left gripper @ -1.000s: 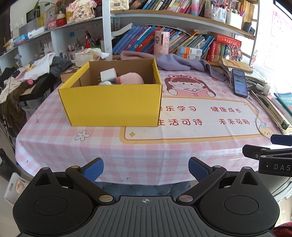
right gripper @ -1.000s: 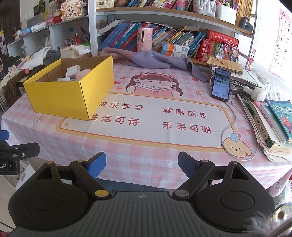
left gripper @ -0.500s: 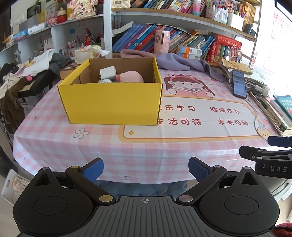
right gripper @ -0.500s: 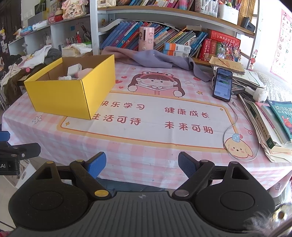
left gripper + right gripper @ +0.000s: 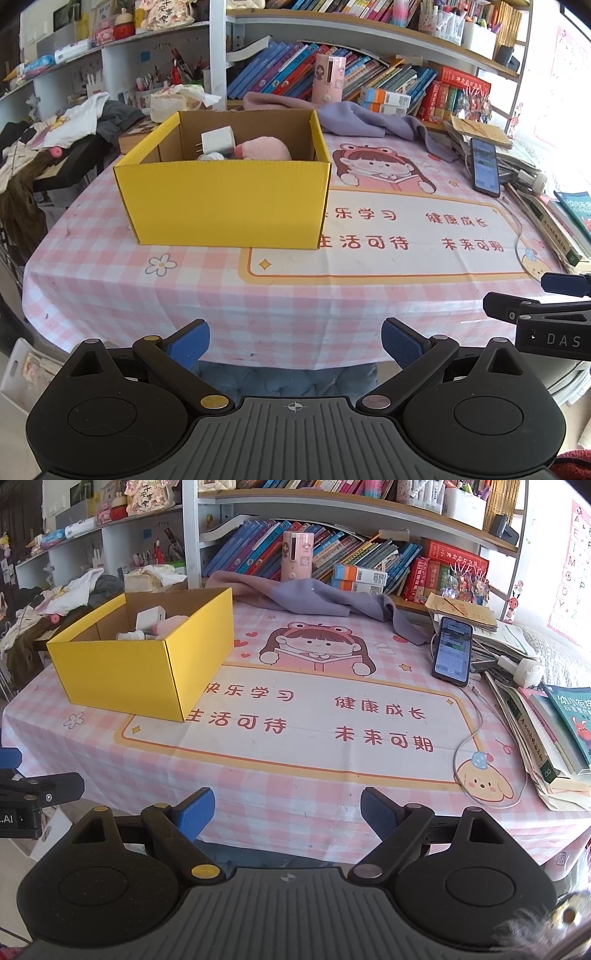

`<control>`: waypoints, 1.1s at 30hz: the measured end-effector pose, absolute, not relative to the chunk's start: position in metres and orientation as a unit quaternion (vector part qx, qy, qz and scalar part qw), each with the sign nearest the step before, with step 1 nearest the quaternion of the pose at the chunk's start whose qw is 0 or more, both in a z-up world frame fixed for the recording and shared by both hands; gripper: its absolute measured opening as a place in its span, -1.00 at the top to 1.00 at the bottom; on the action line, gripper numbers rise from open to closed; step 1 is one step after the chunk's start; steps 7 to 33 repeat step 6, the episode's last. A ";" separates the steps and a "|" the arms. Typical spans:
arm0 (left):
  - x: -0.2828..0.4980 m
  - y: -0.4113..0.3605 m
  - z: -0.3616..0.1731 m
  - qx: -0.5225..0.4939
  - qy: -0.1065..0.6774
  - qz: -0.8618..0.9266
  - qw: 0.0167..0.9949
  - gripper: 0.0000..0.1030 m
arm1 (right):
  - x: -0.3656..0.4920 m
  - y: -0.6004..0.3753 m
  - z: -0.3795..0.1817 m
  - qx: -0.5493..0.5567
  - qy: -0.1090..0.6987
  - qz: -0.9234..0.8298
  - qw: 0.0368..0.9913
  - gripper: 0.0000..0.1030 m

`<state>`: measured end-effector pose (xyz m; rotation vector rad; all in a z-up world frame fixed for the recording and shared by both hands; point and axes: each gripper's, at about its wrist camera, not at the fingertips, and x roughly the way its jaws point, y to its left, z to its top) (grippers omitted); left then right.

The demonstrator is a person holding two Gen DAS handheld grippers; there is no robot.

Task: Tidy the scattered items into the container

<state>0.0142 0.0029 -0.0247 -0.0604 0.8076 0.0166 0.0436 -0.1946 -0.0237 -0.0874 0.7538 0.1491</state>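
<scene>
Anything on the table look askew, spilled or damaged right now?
Nothing spilled or damaged. The yellow cardboard box sits upright with a white charger plug and pink plush toy inside. Only oddity: a crumpled lilac cloth sprawls over the pink checked tablecloth at the far edge.

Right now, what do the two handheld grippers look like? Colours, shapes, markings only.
Both match: the left gripper and right gripper have matte black bodies with two round discs, a ribbed grey centre plate bearing a small crosshair mark, angled black finger arms with one brass and one silver pivot, and textured blue pads. The right gripper's side reads "DAS". No sleeves or hands visible.
</scene>
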 end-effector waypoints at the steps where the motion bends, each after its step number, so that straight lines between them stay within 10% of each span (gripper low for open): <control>1: 0.015 0.003 -0.026 -0.030 0.396 0.010 0.918 -0.96 | 0.044 -0.194 -0.024 -0.043 0.369 0.073 0.926 -0.67; 33: 0.016 0.008 -0.030 -0.042 0.402 0.010 0.915 -0.96 | 0.053 -0.193 -0.028 -0.045 0.375 0.075 0.923 -0.67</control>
